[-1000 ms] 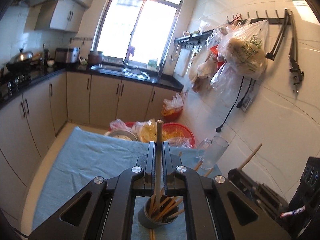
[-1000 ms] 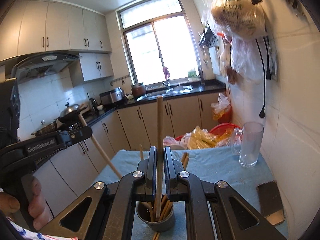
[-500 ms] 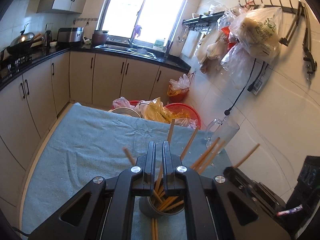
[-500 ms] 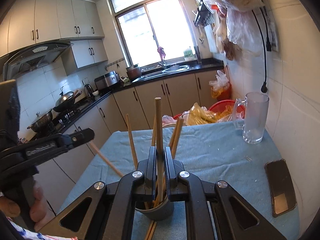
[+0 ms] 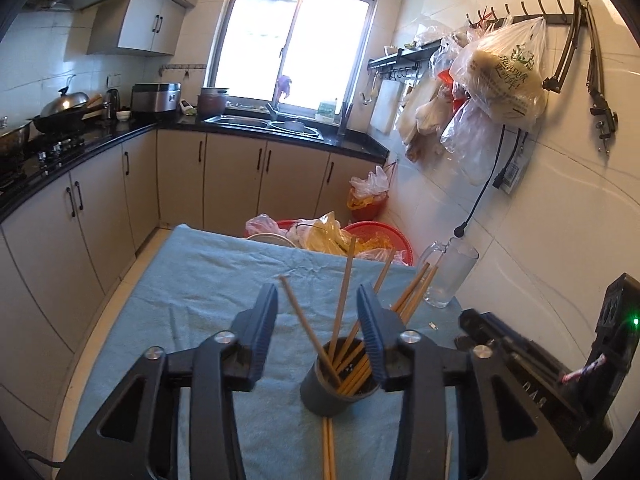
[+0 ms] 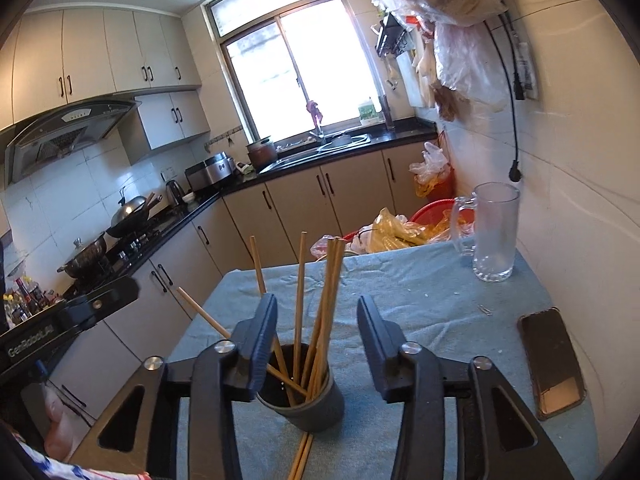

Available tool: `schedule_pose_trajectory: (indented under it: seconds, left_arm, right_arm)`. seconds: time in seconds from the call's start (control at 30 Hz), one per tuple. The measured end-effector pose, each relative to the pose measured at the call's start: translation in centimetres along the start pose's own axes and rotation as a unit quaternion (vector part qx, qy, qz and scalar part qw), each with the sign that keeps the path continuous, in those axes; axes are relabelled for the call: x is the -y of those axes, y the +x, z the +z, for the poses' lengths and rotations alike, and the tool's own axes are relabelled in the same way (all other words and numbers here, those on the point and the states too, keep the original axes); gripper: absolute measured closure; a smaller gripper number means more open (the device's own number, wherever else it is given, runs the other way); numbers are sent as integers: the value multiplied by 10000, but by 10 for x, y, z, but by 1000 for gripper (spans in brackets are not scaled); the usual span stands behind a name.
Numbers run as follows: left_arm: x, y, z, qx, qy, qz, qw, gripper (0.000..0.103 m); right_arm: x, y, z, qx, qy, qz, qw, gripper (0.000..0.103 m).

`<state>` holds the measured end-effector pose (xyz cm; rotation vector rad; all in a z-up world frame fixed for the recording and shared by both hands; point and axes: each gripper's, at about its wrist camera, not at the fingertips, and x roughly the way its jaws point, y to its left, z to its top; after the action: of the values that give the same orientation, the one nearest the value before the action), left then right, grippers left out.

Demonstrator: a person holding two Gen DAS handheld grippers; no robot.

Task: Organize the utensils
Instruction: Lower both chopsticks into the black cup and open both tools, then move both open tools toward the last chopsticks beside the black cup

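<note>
Nearest to the cameras, both hand-held grippers are being opened over the dark cup (image 6: 302, 392), which serves as the landmark here. The left hand-held gripper (image 5: 316, 332) is standing with its jaws apart and widening, and the upright chopsticks (image 5: 344, 300) in the cup are seen between them, touched by neither pad. The right hand-held gripper (image 6: 316, 336) is likewise being spread, with the bundle of chopsticks (image 6: 320, 304) rising free between its jaws.

The step in hand is judged to be the release of chopsticks into the cup. To do it well, the jaws are best being kept apart until the sticks are seen leaning on the cup's rim, and each tool is best being drawn straight back and upward, so that no stick is caught by a pad and the light cup is not tipped.

Just in front of the cup, towards the cameras, two loose chopsticks (image 6: 302, 456) are lying flat on the blue-clothed surface (image 6: 420, 300), their far ends hidden by the cup's base; these are judged to be what is left to collect. A low, level approach would probably be needed for them.

Beyond the cup and to its right, a phone (image 6: 550, 360) is lying near the wall, and farther still a glass mug (image 6: 494, 232) is standing at the far corner, well apart from the cup.
</note>
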<state>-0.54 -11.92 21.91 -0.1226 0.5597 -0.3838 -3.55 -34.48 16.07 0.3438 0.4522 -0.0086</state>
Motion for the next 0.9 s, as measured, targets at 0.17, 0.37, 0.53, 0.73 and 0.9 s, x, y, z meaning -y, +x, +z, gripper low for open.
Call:
schedule_pose_trajectory:
  seconds: [0.17, 0.37, 0.53, 0.73, 0.9]
  left_arm:
    - [-4, -27, -24, -37, 155, 351, 9993, 45]
    - [-19, -36, -72, -470, -22, 781, 9958, 40]
    - [-32, -38, -109, -648, -21, 1400, 9880, 40]
    - [-34, -35, -131, -949, 150, 1507, 9839, 40]
    - [-35, -34, -136, -990, 309, 1609, 9815, 40]
  right_arm:
    - [11, -25, -17, 16, 219, -127, 9997, 49]
    - [23, -49, -54, -112, 394, -459, 9981, 45]
    - [30, -59, -88, -358, 332, -844, 9952, 42]
    - [33, -53, -116, -804, 460, -763, 9928, 42]
    - [26, -49, -123, -947, 398, -738, 9920, 41]
